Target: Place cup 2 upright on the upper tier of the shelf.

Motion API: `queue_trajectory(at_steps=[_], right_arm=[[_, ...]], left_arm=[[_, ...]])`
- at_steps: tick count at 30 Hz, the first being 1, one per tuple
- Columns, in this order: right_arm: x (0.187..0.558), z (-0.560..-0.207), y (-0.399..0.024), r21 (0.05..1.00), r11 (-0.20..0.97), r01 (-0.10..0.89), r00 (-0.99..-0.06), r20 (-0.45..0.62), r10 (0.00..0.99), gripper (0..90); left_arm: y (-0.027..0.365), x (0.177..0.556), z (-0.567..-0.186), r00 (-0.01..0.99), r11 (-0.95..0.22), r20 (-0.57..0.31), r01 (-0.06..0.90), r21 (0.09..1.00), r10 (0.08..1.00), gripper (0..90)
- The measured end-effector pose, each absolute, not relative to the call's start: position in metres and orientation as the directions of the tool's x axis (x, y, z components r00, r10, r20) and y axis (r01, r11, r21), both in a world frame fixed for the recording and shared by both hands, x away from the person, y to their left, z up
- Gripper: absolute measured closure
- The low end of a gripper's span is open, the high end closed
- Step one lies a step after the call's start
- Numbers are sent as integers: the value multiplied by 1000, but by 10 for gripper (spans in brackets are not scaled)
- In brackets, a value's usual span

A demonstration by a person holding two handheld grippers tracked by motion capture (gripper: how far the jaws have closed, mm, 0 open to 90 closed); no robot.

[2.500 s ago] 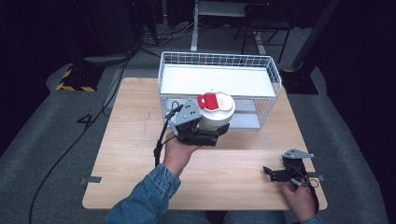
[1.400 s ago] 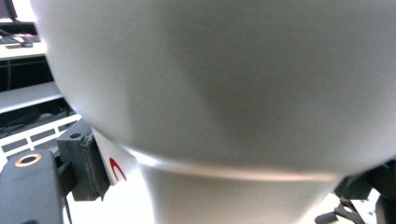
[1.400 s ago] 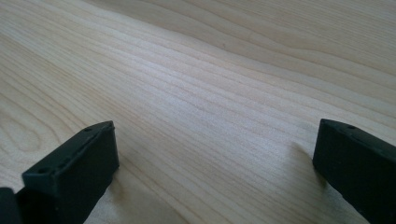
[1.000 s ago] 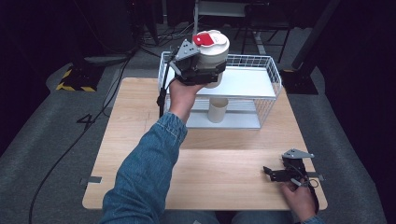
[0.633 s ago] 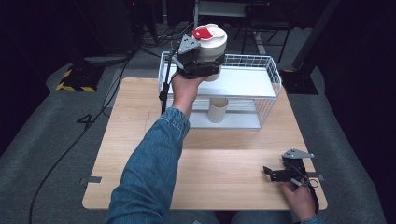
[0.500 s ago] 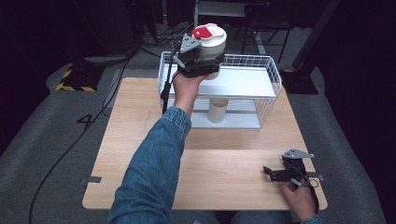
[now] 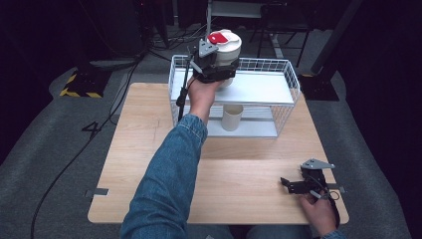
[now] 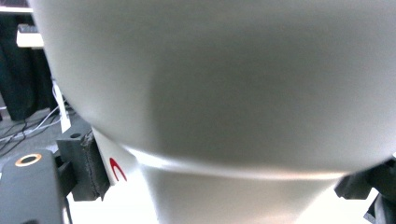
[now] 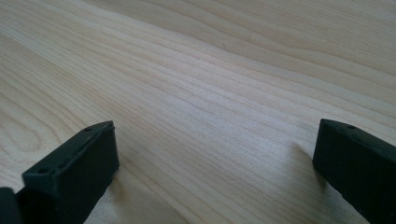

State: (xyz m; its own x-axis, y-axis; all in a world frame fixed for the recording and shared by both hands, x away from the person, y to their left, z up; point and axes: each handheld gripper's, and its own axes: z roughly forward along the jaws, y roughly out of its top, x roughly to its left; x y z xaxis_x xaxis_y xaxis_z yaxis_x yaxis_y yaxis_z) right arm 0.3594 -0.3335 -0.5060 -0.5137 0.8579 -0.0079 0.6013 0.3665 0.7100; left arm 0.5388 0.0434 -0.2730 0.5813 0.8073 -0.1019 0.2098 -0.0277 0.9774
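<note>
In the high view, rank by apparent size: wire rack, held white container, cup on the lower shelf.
1. Wire rack
2. White container, though it is raised nearer the camera
3. Cup, not much smaller, so their order is unsure

A pale wooden surface (image 7: 149, 149) with visible grain stands on a grey carpeted floor (image 7: 45, 149). A black cable (image 7: 74, 154) runs across the carpet on the left, past a "4" (image 7: 93, 129) marked on the floor beside the surface's edge. Farther back on the left lies a block with yellow-and-black hazard stripes (image 7: 78, 85). The room behind is dark; more cables (image 7: 174, 37) and the legs of furniture (image 7: 271, 30) show dimly there.
</note>
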Motion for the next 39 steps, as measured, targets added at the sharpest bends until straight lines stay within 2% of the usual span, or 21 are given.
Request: queue_trajectory(at_steps=[23, 39], right_arm=[[359, -506, -333, 710, 367, 601, -513, -8, 858, 3], [359, -506, -333, 710, 367, 600, -514, -9, 858, 4]], left_arm=[[38, 550, -294, 544, -31, -122, 264, 964, 830, 133], [36, 549, -295, 547, -71, -86, 260, 963, 833, 133]])
